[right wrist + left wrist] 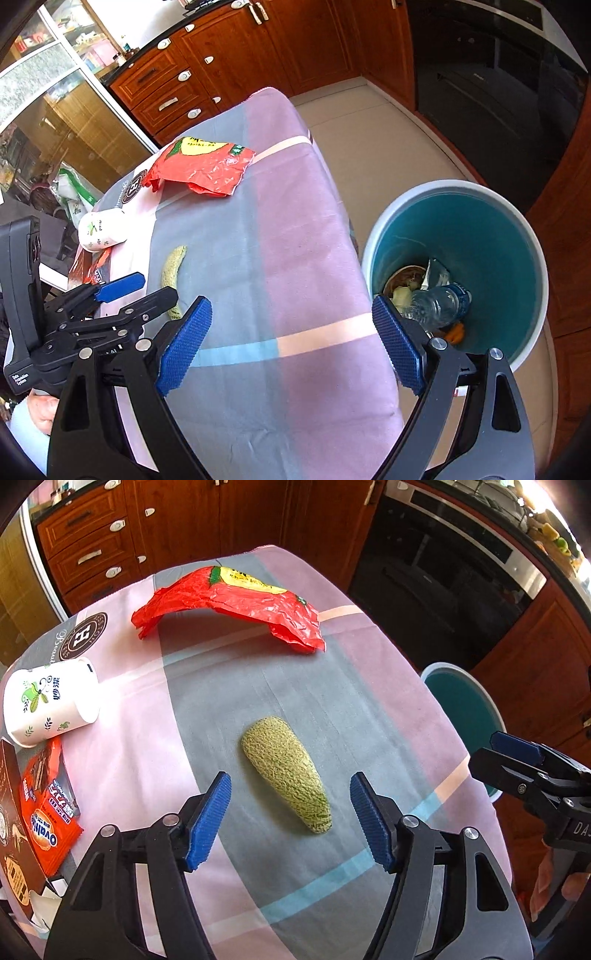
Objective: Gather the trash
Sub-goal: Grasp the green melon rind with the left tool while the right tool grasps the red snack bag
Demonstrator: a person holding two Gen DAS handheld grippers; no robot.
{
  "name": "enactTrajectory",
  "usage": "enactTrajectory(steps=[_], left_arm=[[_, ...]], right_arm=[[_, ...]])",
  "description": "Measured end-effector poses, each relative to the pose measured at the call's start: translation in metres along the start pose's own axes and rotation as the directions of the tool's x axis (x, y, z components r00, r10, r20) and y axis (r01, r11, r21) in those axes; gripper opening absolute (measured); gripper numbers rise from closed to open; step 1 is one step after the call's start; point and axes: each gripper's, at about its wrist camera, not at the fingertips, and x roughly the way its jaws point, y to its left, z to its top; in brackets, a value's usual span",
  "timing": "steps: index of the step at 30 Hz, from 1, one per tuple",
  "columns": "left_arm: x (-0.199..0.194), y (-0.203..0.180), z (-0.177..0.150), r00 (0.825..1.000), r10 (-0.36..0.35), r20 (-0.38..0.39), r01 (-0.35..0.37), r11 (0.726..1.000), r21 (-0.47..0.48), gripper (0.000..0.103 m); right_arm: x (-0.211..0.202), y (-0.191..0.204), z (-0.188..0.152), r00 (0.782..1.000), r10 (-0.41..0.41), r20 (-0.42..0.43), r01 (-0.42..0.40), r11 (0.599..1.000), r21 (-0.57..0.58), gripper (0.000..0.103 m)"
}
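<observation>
A green melon rind [286, 773] lies on the table's cloth [332, 709], just ahead of and between the blue pads of my open, empty left gripper [290, 821]. The rind also shows in the right wrist view [173, 271]. A crumpled red plastic bag [229, 603] [201, 166] lies at the far side. A white paper cup [51, 701] [101, 229] lies on its side at the left, by an orange Ovaltine wrapper [48, 812]. My right gripper [291, 345] [517, 753] is open and empty over the table's right edge, next to the bin [517, 236].
The teal-lined bin [465, 709] stands on the floor right of the table and holds a plastic bottle [437, 304] and other trash. A brown box [14, 849] lies at the table's left edge. Wooden cabinets [184, 520] and a black oven [436, 579] stand beyond.
</observation>
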Motion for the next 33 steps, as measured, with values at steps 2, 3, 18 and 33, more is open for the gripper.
enactTrajectory(steps=[2,3,18,33], left_arm=[[0.003,-0.001,0.000,1.000,-0.001,-0.001,0.001,1.000,0.003,0.067],[0.004,-0.001,0.000,1.000,-0.002,-0.001,0.002,1.000,0.005,0.066],[-0.011,0.038,-0.002,0.997,0.010,0.076,-0.008,1.000,-0.030,0.028],[-0.019,0.100,0.003,0.995,-0.032,0.098,0.042,0.993,-0.107,0.028]], right_arm=[[0.004,0.005,0.003,1.000,0.005,-0.003,-0.005,1.000,-0.011,0.085],[0.006,0.007,0.004,1.000,0.006,-0.003,-0.006,1.000,-0.016,0.085],[0.038,0.053,0.031,0.999,0.020,-0.037,-0.025,0.991,-0.129,0.085],[0.122,0.127,0.097,0.994,-0.104,-0.027,0.088,0.931,-0.355,0.085]])
